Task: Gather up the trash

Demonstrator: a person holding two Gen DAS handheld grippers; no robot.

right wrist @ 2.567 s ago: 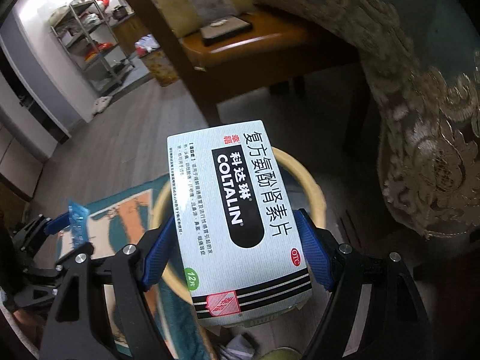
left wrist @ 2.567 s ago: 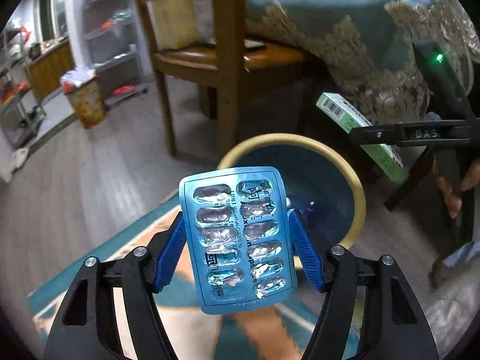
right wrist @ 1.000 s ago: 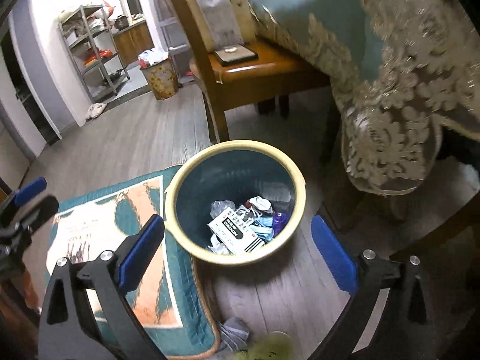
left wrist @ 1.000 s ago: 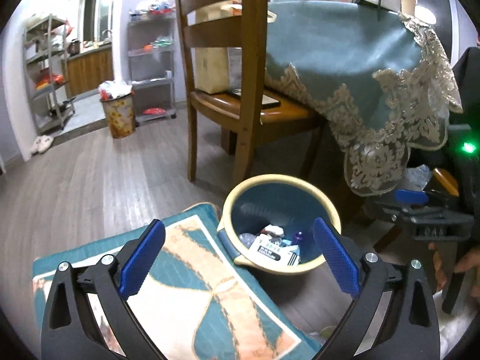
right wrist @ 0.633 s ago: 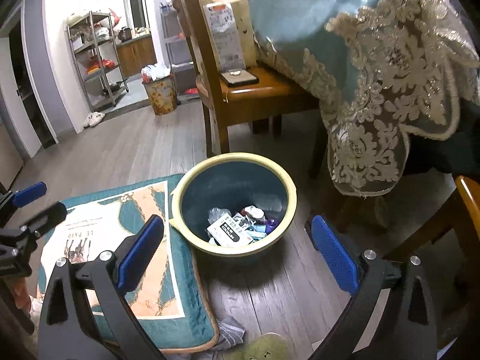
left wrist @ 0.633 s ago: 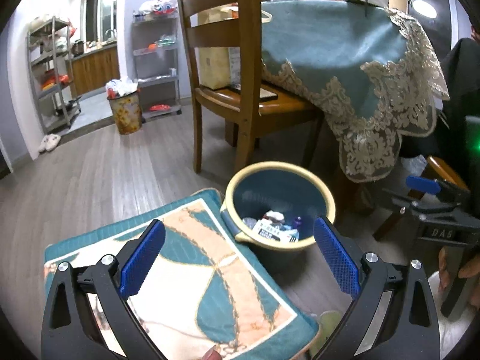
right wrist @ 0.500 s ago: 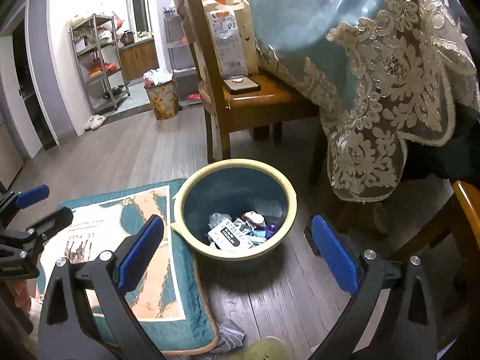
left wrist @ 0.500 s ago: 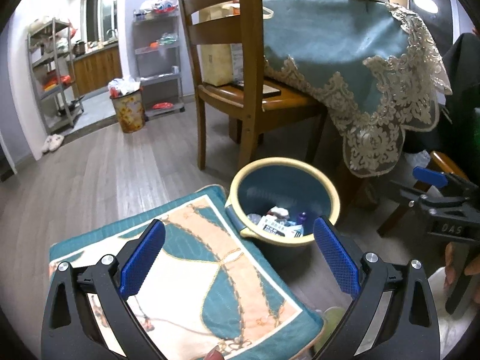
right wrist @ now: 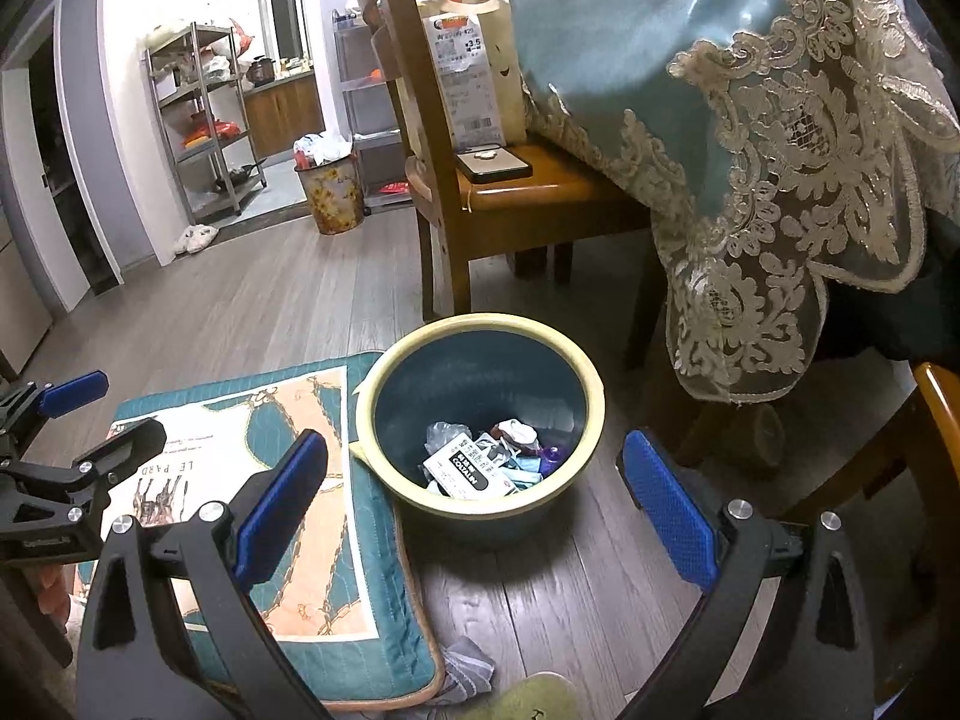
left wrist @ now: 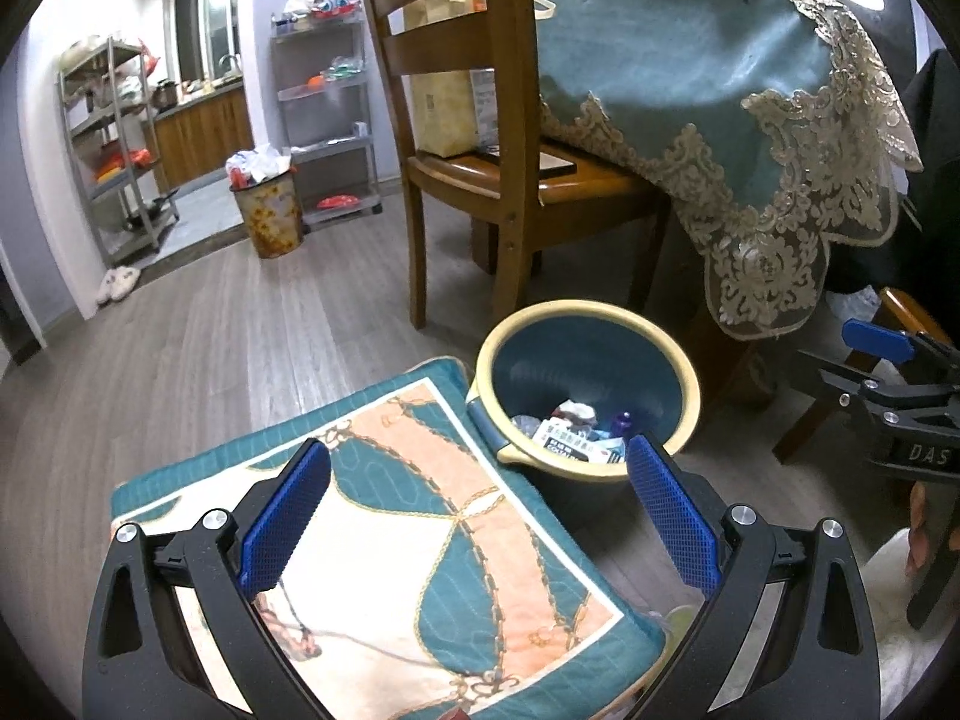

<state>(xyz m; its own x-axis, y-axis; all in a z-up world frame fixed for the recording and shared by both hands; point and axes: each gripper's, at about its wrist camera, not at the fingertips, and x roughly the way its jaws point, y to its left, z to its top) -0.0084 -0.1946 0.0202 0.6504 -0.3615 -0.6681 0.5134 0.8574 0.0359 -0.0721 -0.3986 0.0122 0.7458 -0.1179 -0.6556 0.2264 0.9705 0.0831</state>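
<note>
On the wooden floor beside a wooden chair (right wrist: 474, 192) stands a blue bin with a cream rim (right wrist: 480, 324). Inside it lies mixed trash: a white medicine box printed COLTALIN (right wrist: 467, 470), crumpled wrappers, a clear plastic scrap and a small purple item (right wrist: 551, 455). The bin's rim touches a teal patterned cushion (right wrist: 282, 480). The left gripper (left wrist: 477, 516) hangs over the cushion, its blue pads wide apart and holding nothing. The right gripper (right wrist: 474, 495) hangs above the bin, pads likewise spread and empty. In the far doorway stands a flowered waste bin (right wrist: 331, 192), filled past its top with rubbish.
</note>
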